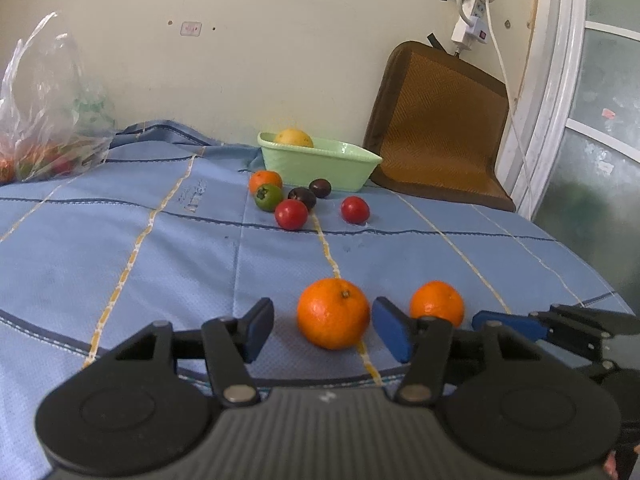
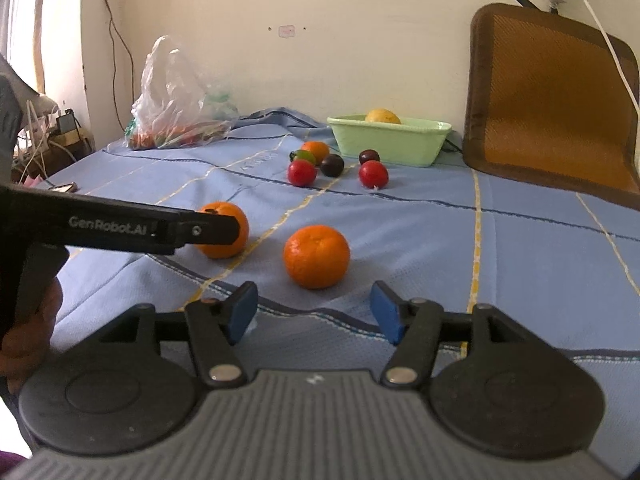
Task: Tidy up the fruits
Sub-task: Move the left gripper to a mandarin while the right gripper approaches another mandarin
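Two oranges lie near me on the blue cloth. My left gripper [image 1: 323, 330] is open around the larger orange [image 1: 333, 313], its pads beside it without touching. The second orange [image 1: 437, 303] lies just to its right. My right gripper [image 2: 313, 312] is open just short of that second orange [image 2: 316, 256]. The larger orange [image 2: 224, 229] sits at the left gripper's tip in the right wrist view. Farther back stands a green basket [image 1: 320, 164] holding a yellow fruit [image 1: 294, 137]. In front of it lie two red fruits [image 1: 291, 214], two dark plums [image 1: 303, 196], a green fruit [image 1: 268, 197] and a small orange [image 1: 265, 180].
A clear plastic bag [image 2: 176, 100] with fruit lies at the back left by the wall. A brown woven cushion [image 2: 552, 96] leans on the wall at the right, with a power strip and white cable [image 1: 476, 12] above it. The table's left edge has clutter beyond it.
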`<state>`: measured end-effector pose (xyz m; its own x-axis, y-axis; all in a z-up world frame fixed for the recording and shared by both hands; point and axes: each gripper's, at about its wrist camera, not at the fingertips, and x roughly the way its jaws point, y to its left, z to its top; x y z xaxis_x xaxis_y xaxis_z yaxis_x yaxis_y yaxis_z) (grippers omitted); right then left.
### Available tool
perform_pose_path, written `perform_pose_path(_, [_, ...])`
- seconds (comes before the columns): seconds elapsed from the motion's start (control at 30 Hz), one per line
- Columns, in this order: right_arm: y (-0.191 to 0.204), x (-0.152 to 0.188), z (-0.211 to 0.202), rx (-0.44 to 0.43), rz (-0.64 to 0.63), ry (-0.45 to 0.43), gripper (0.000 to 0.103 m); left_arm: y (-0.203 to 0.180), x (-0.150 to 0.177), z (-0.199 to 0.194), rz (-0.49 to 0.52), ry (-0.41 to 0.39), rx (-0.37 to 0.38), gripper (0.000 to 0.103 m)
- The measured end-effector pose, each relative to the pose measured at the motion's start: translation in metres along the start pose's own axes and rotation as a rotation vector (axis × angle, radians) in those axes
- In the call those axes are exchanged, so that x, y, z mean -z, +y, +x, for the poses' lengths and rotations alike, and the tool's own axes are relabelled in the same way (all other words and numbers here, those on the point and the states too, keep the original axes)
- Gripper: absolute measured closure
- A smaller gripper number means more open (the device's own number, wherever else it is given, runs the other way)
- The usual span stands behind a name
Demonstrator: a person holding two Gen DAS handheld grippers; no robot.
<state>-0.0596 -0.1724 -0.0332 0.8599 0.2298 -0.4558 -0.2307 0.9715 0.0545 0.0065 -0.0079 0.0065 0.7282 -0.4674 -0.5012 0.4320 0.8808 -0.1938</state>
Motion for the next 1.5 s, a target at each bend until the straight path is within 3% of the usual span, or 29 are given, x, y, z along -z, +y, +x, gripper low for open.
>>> perform_pose_path(0.73, [-0.001, 0.001, 0.000, 0.080, 0.027, 0.001, 0.039, 0.006, 0.001, -0.006, -0.021, -0.040, 0.109, 0.047])
perform_pose_path(0.93, [0.003, -0.001, 0.003, 0.069, -0.003, 0.026, 0.029, 0.009, 0.001, -0.010, -0.024, -0.061, 0.173, 0.043])
perform_pose_path(1.07, [0.008, -0.001, 0.004, 0.081, -0.015, 0.033, 0.029, 0.014, -0.001, -0.006, -0.049, -0.044, 0.194, 0.037])
perform_pose_path(1.3, [0.007, 0.000, 0.004, 0.081, -0.013, 0.033, 0.028, 0.019, -0.001, -0.001, -0.093, -0.026, 0.165, 0.036])
perform_pose_path(1.5, [0.005, 0.000, 0.003, 0.072, -0.007, 0.031, 0.028, 0.018, 0.000, -0.004, -0.108, -0.045, 0.062, 0.036])
